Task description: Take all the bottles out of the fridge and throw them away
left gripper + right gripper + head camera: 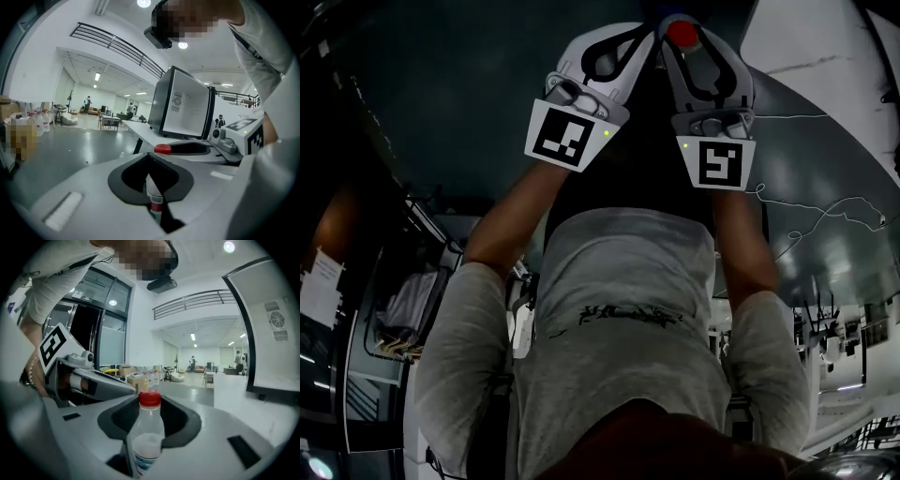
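**A:** Jaws, both sides?

**B:** Right gripper: jaws clamped on a red-capped bottle. It is clear plastic with a rounded shoulder and its neck points out past the tips. The base is cut off at the lower edge, and only a blue-green sliver of the label shows. Left gripper: jaws gripping a red-banded bottle, wedged in the narrow slot under the dark padded opening.

**A:** How much of that one shows?

**B:** Little. A white tapering part, a red band and a trace of green below. The jaw shells cover the rest, and I cannot make out the cap.

**A:** Head view?

**B:** Dark. The two grippers are side by side, close together, in front of a grey T-shirt. They have smooth white shells and black-and-white marker cubes. Of the bottles, only the red cap shows there.

**A:** Fridge?

**B:** The fridge is boxy, with a black frame and a flat white panel, and stands on a white desk beyond the grippers. A sleeve hides its right side. The right gripper view catches only a panel edge with a vent.
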The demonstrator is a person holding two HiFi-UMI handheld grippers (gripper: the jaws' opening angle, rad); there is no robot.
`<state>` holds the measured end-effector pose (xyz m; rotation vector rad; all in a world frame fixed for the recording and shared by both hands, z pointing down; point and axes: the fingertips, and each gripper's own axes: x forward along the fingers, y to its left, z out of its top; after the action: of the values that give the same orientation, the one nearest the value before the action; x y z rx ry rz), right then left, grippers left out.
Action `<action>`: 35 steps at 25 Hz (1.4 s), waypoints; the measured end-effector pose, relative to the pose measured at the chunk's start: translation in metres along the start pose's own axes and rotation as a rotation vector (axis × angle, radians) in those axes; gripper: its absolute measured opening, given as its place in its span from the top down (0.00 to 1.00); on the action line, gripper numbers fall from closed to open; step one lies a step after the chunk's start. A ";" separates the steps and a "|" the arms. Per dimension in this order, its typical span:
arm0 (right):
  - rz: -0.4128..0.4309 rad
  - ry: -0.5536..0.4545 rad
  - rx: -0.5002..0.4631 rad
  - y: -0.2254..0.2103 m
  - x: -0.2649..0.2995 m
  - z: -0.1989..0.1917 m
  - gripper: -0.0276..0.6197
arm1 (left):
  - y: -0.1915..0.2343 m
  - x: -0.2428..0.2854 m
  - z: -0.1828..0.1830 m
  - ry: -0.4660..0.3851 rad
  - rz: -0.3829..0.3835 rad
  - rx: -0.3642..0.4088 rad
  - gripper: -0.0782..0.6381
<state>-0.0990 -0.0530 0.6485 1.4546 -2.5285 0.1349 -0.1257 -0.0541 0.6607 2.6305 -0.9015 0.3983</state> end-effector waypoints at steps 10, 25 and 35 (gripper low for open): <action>-0.023 0.058 -0.029 -0.006 0.029 -0.088 0.73 | 0.035 0.047 -0.068 0.033 0.006 0.010 0.88; -0.068 0.118 0.014 -0.015 0.038 -0.138 0.73 | 0.035 0.063 -0.080 0.021 -0.002 0.008 0.88; -0.028 0.057 0.103 -0.006 0.010 -0.048 0.73 | 0.014 0.032 -0.028 -0.011 0.010 -0.041 0.88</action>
<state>-0.0921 -0.0553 0.6978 1.5012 -2.4878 0.3023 -0.1142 -0.0706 0.7007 2.5947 -0.9172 0.3644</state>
